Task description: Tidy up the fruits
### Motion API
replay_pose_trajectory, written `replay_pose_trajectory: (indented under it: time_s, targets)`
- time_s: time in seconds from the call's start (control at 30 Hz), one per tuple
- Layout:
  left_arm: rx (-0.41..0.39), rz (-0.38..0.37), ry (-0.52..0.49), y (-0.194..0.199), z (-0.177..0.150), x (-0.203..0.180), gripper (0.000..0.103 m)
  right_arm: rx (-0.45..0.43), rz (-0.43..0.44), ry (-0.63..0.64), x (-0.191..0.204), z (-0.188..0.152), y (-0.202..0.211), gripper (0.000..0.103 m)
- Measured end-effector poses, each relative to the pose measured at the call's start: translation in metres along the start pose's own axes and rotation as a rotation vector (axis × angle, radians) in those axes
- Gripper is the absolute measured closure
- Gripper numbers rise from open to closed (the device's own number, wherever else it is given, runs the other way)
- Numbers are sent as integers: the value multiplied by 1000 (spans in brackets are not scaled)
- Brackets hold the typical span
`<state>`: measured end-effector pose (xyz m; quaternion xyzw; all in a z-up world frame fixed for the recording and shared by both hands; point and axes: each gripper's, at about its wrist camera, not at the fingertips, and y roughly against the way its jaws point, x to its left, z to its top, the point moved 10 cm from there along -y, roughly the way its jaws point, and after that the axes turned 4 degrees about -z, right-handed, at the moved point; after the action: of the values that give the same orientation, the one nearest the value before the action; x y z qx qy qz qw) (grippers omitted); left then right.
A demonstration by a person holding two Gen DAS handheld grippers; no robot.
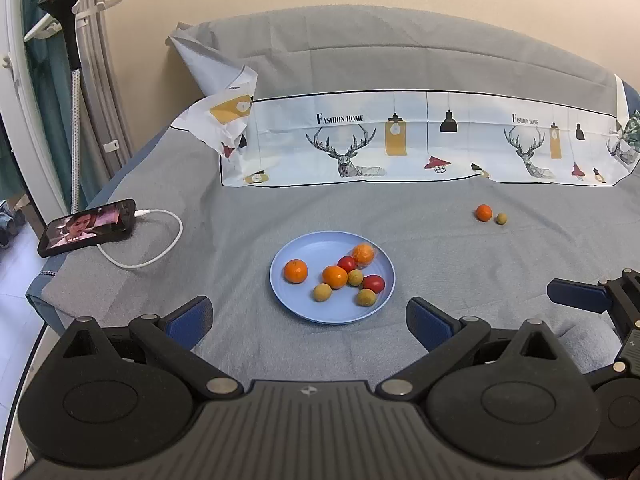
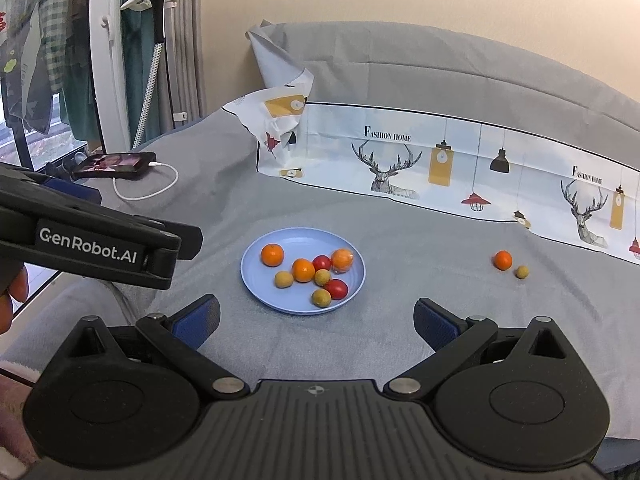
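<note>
Grey bedding [image 1: 160, 184] covers the bed, with a phone [image 1: 88, 227] charging at its left edge. Both tools, left tool [image 1: 309, 322] and right tool [image 2: 316, 322], hover low with their fingers spread wide and nothing held. Near the middle sits a blue plate [image 2: 256, 280] holding most of the fruit: oranges, red ones and small yellowish ones, one orange apparently wrapped in film. Well apart to the right lie a stray orange [image 2: 503, 260] and a small greenish fruit [image 2: 521, 271], just beside each other. The right tool is probably better placed to fetch them. Straddle the orange squarely, close gently since the soft bed gives, and avoid nudging its neighbour away.
</note>
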<state>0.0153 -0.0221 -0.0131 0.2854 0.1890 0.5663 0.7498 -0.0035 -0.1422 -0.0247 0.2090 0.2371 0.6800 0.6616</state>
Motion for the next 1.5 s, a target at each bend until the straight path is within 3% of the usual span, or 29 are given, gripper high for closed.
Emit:
replay_pose_trajectory:
  time_s: [0.93, 1.27, 1.5]
  targets:
    - [79, 11, 4, -35, -6, 4, 0, 69, 10, -23, -3, -7, -27, 1]
    - [103, 10, -24, -56, 4, -8, 0, 95, -22, -105, -30, -13, -42, 1]
    - [143, -34, -37, -82, 17, -34, 0, 122, -63, -161, -60, -24, -57, 1]
